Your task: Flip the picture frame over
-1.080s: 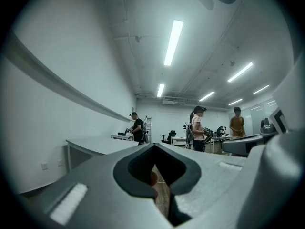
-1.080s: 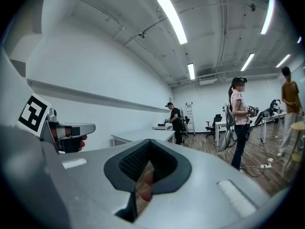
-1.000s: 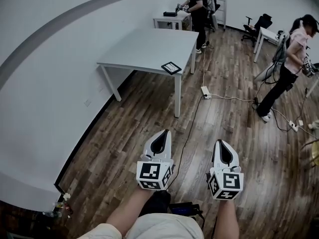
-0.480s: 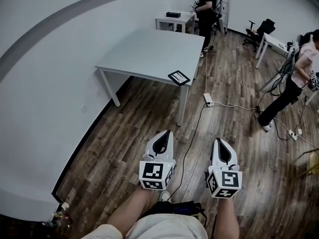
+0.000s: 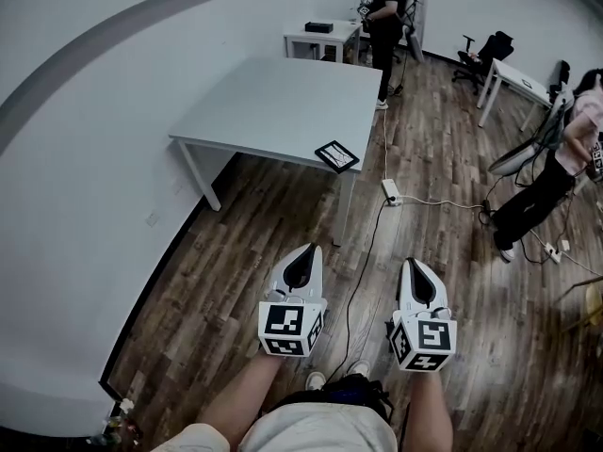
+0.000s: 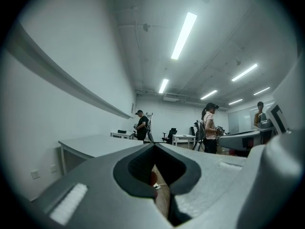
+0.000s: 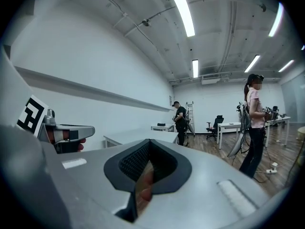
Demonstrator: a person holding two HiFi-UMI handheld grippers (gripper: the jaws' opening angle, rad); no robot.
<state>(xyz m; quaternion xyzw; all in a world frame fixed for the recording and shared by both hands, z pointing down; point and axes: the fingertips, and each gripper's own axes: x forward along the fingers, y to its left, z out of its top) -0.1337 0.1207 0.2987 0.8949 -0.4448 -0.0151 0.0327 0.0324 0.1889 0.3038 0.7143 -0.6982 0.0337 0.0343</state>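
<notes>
Both grippers hang low over the wooden floor [image 5: 236,252], side by side and apart, tips pointing forward. The left gripper [image 5: 306,250] has its jaws pressed together at the tip, and its own view shows only the dark padded hollow behind the meeting tips, with nothing caught in it. The right gripper [image 5: 412,264] is the same: jaws together, holding nothing. The picture frame [image 5: 336,155] lies flat well ahead of both pairs of jaws, roughly between the lines along which they point. It is a dark-edged rectangle set askew near the nearest corner of the grey table [image 5: 283,102], close to the table's front edge. Neither gripper is anywhere near it. On the floor ahead of the jaws and past the table's corner leg sits a white power strip [image 5: 390,192], and a dark cable [image 5: 363,252] runs back from it between the two grippers. Far beyond the tips, a person in black [image 5: 386,17] stands beside a small white table [image 5: 318,38]. Off ahead and to the right of the right jaws stands a person in a pink top [image 5: 556,172].
</notes>
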